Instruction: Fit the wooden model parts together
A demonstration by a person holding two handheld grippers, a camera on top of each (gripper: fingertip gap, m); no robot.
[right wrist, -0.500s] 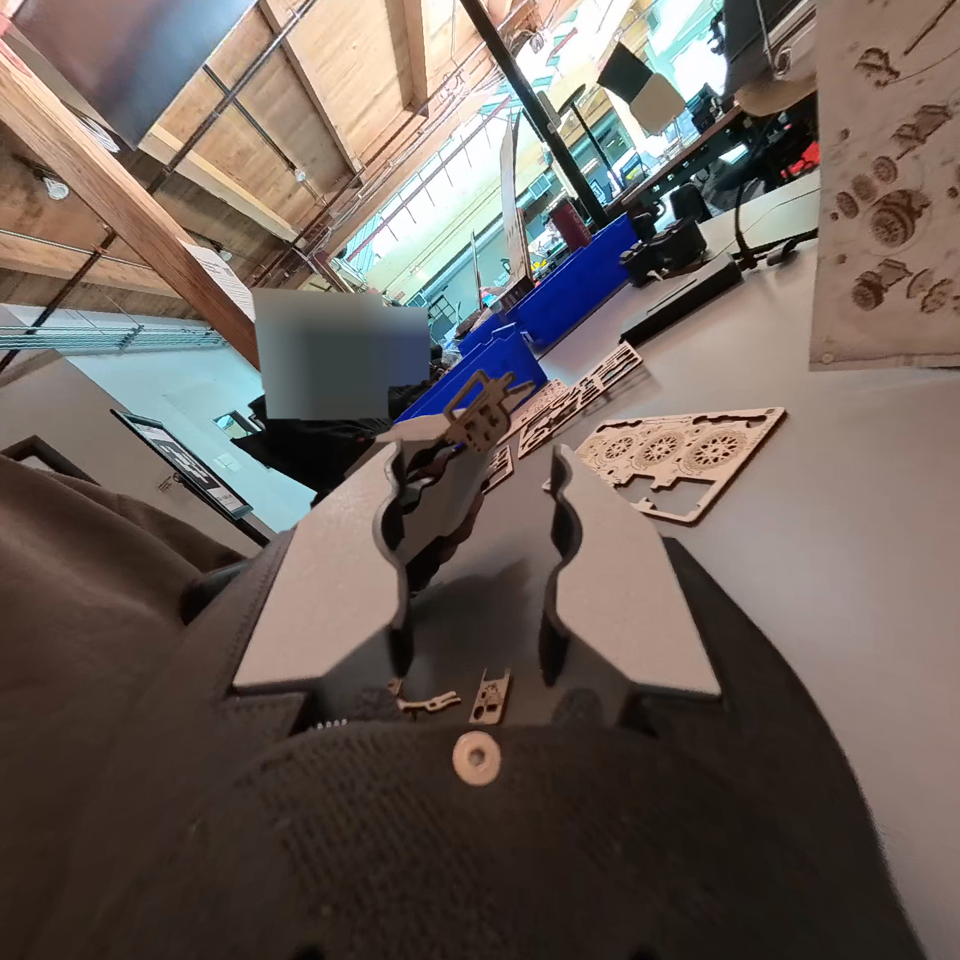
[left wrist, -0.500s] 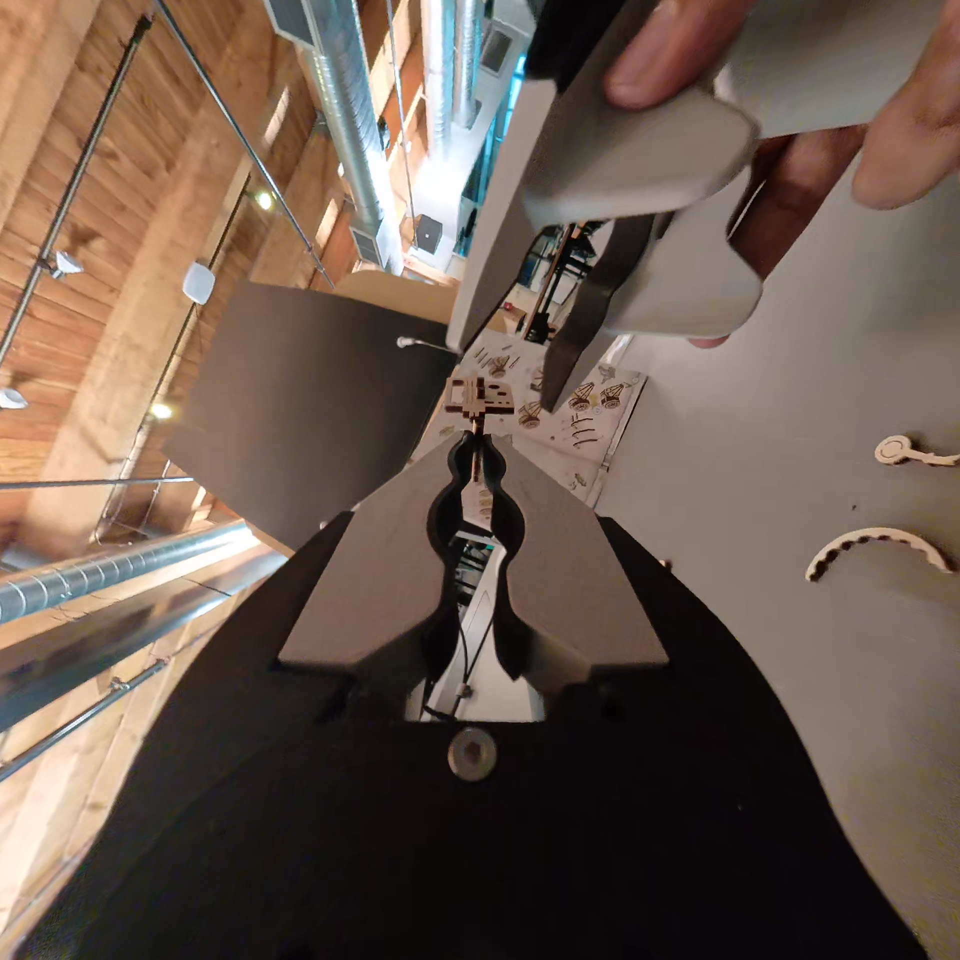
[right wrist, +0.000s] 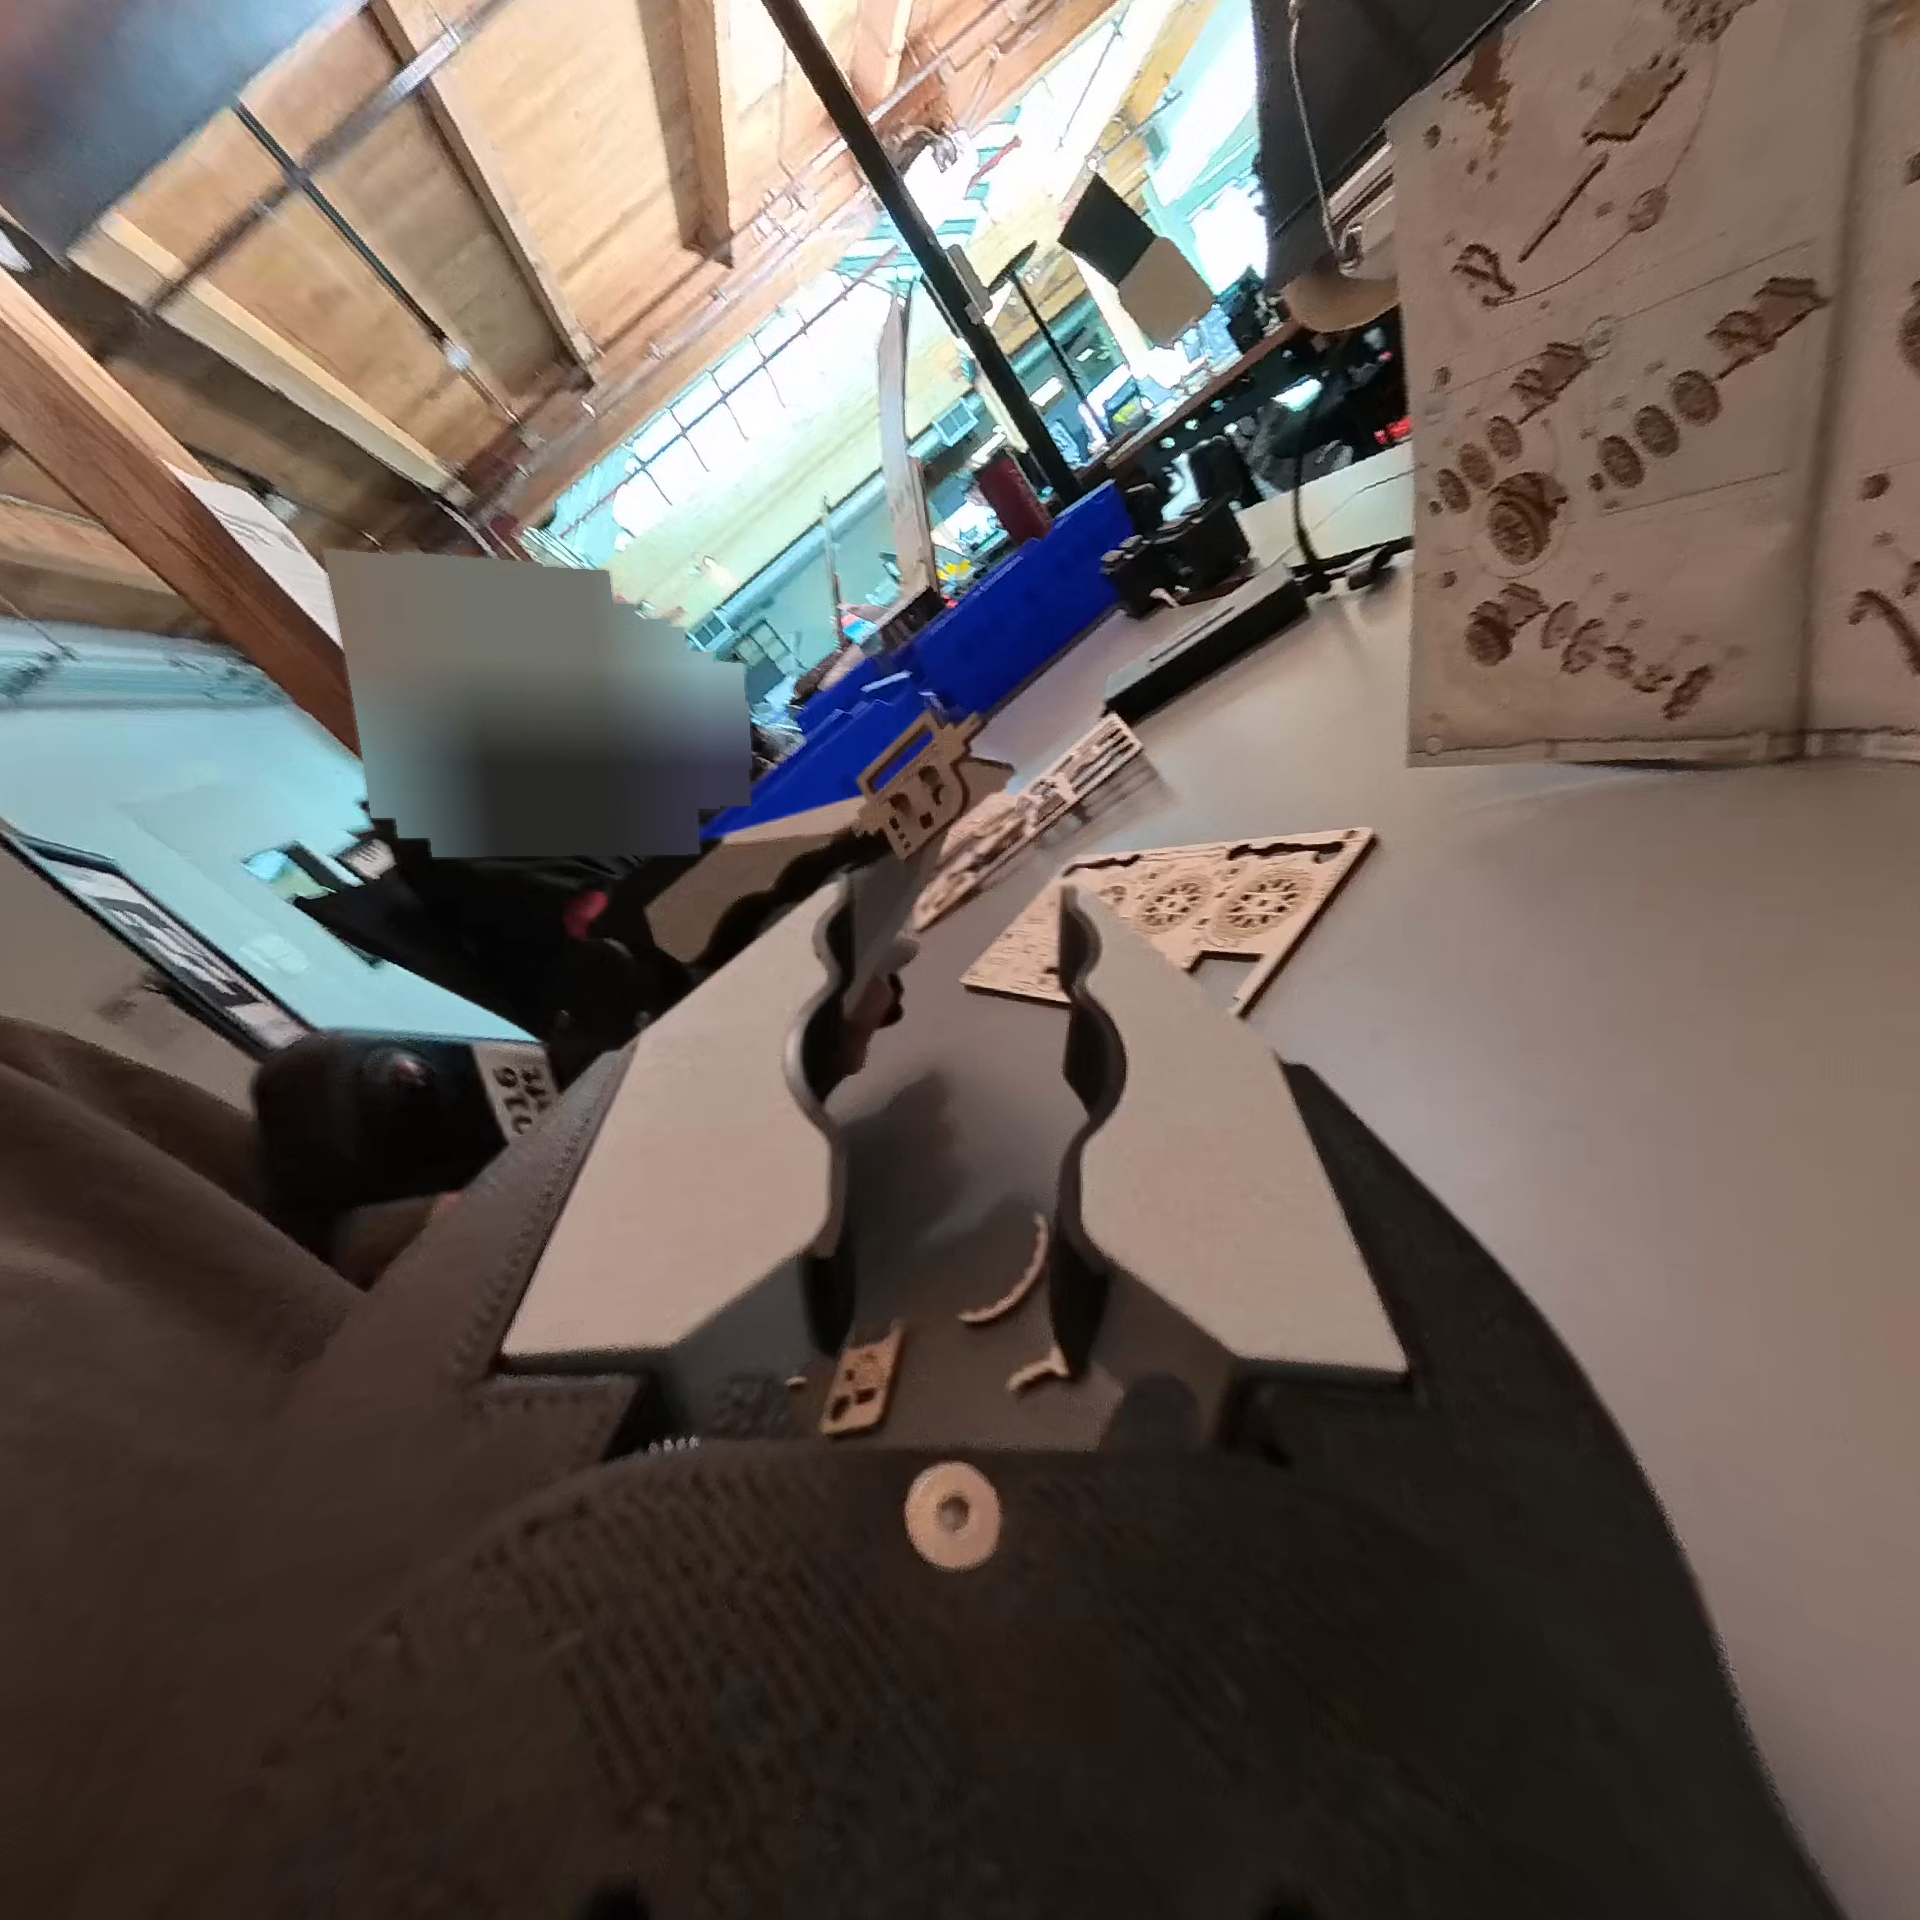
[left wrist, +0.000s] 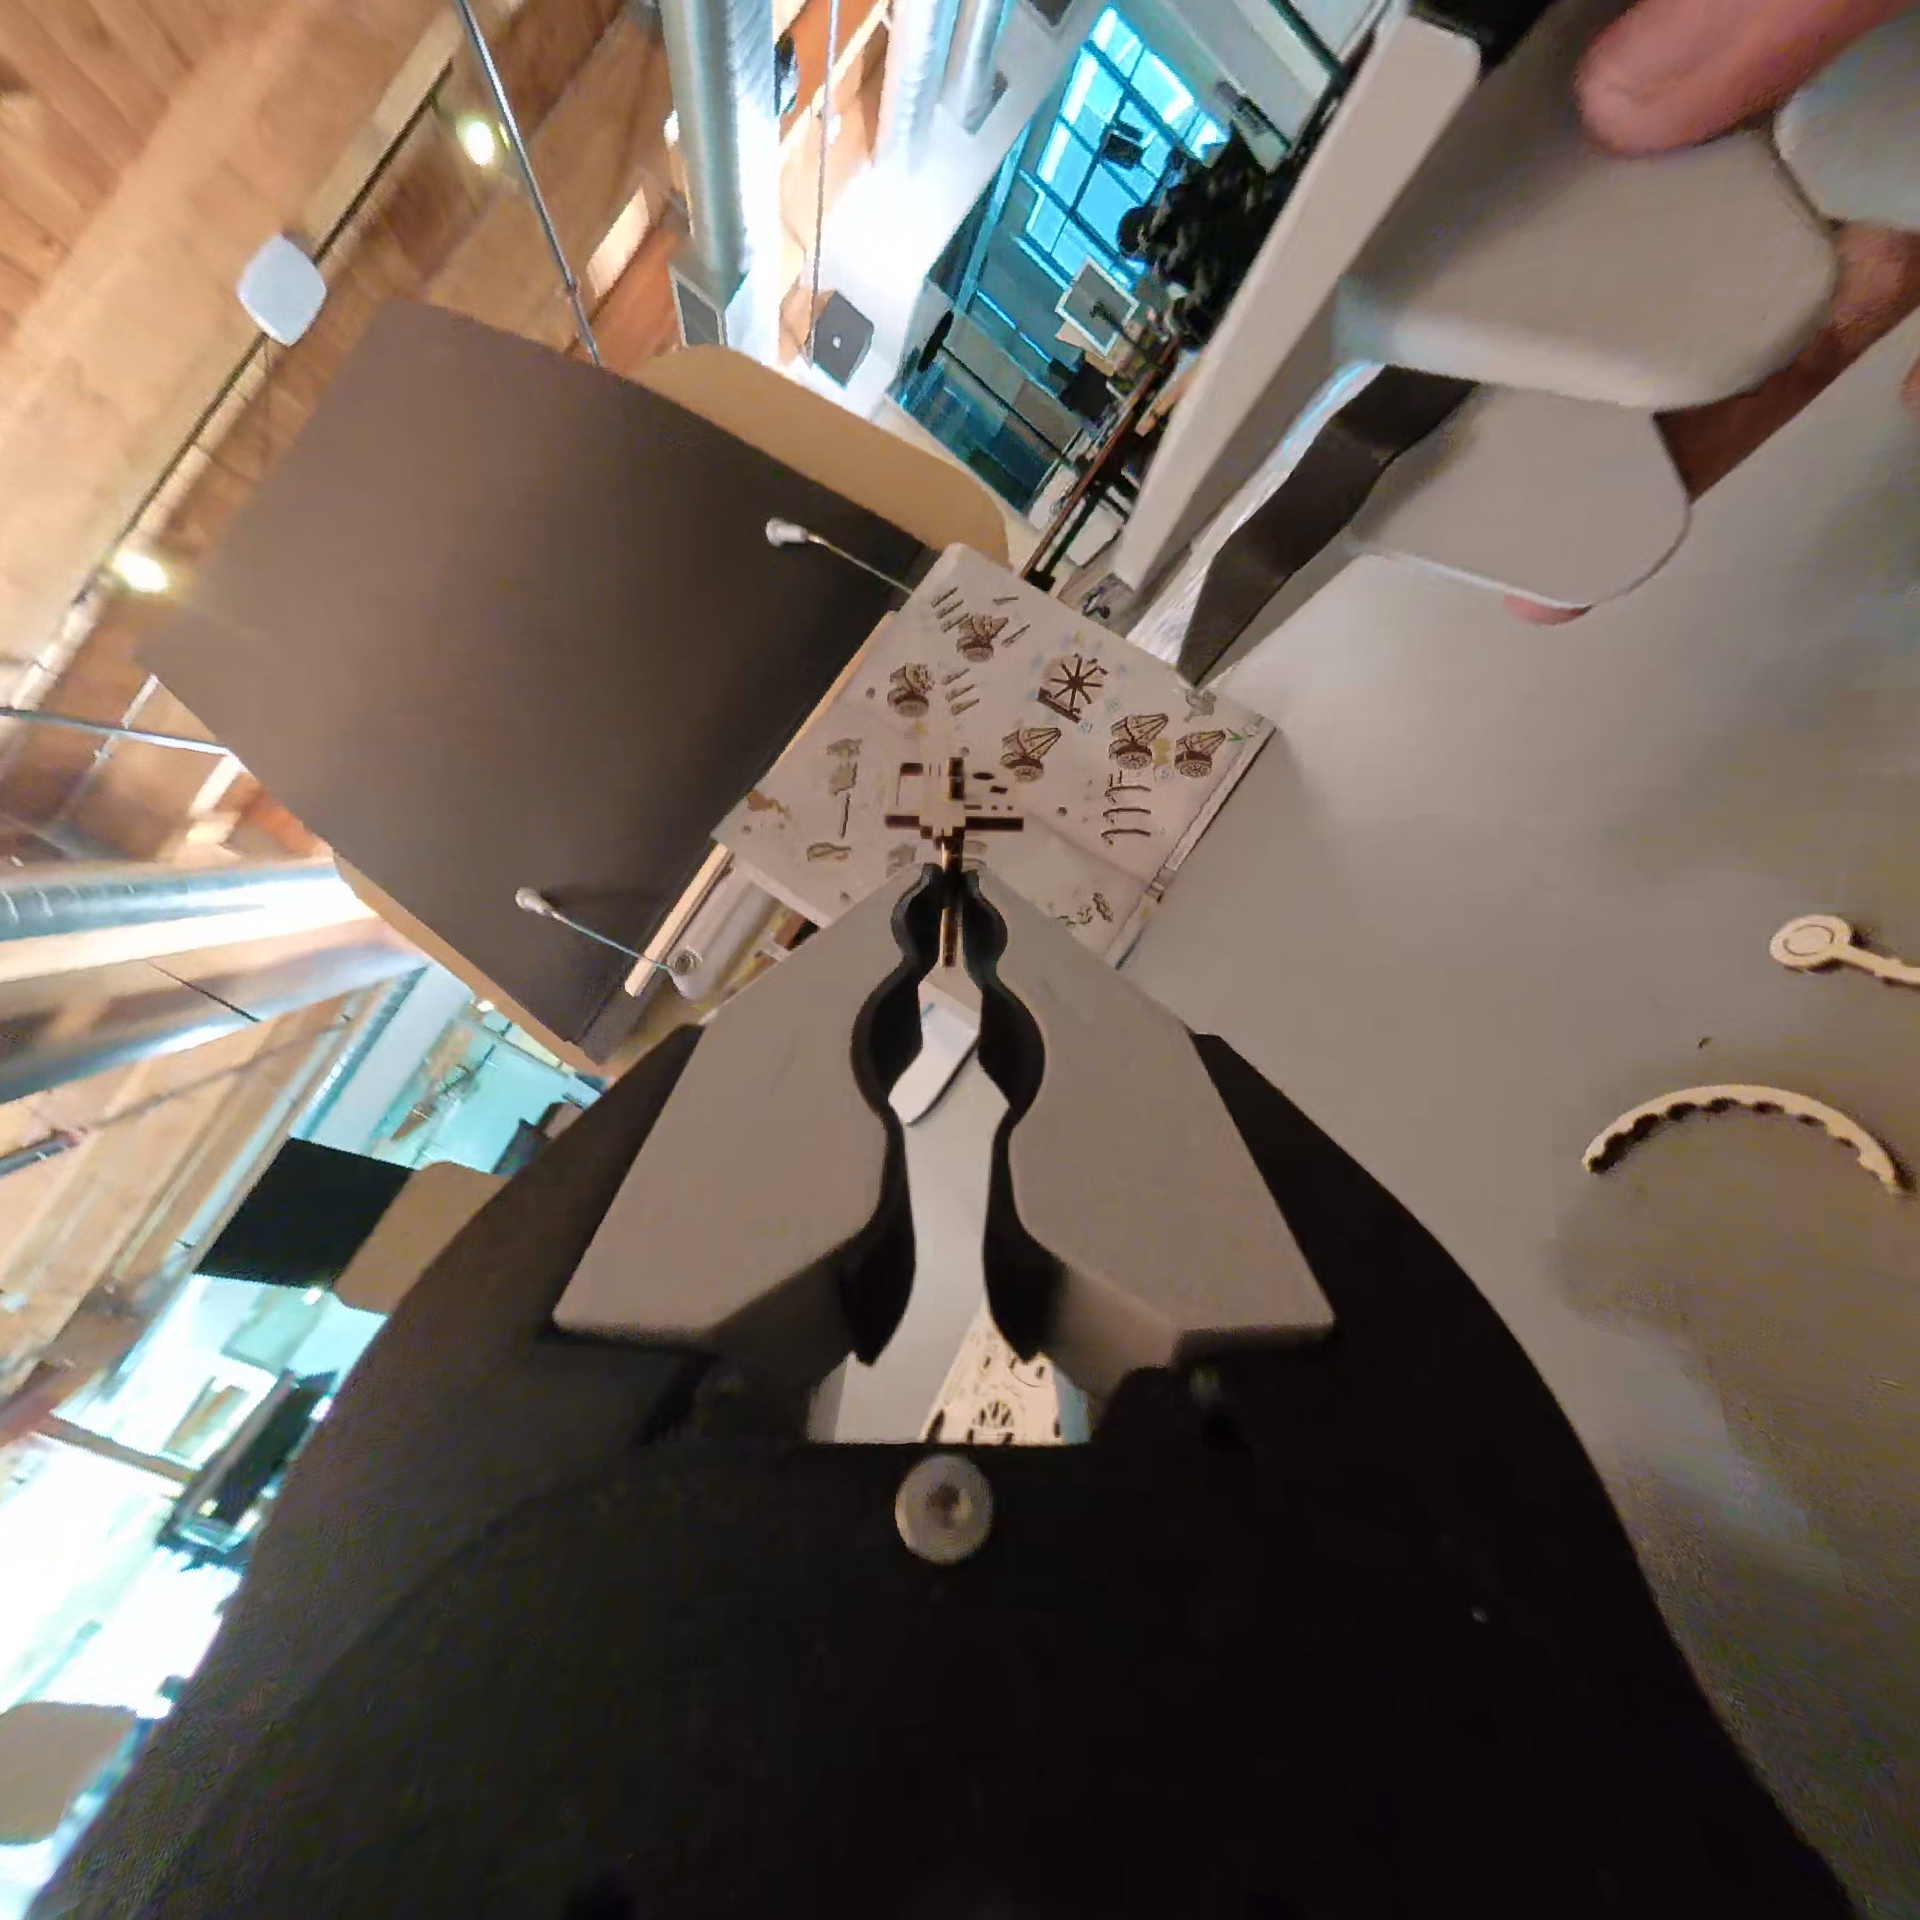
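My left gripper is shut on a small wooden model assembly, pinched edge-on at the fingertips and held above the grey table. My right gripper is open and empty. In the right wrist view, the left gripper shows just beyond my left finger, with the wooden assembly sticking up from it. In the left wrist view, the right gripper shows at the upper right in a hand, its dark tip apart from the assembly.
A curved toothed wooden piece and a round-headed piece lie on the table. Cut wooden sheets, several small loose parts, an upright instruction sheet and blue bins are nearby. A person sits at the left. The gap from one gripper's tips to the other's is roughly 6 cm.
The left gripper has turned, so the instruction sheet now sits behind the held assembly. The right gripper has drawn up and right, away from the assembly. Both grips are unchanged.
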